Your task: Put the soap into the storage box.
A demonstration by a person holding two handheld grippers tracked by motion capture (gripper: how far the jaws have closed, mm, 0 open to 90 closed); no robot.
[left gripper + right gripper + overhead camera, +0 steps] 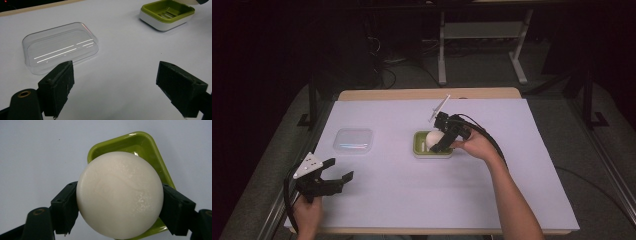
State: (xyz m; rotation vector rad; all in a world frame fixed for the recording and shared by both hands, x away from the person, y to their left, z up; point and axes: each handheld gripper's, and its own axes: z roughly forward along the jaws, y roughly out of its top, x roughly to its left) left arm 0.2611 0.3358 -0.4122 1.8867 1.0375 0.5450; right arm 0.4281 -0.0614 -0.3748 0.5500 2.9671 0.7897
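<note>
My right gripper (120, 207) clamps the round white soap (120, 195) over the green dish (140, 143); my left gripper (120, 85) sits wide, empty, near the clear lid (60, 46).

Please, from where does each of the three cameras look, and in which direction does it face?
High view: above the person's side, facing forward and down on the table; both forearms, left gripper, right gripper.
Left gripper view: rides on the left gripper, looking level across the table at the clear lid; its open jaws show.
Right gripper view: rides on the right gripper, looking down; jaws clamp the white soap.
All views share the green soap dish.
</note>
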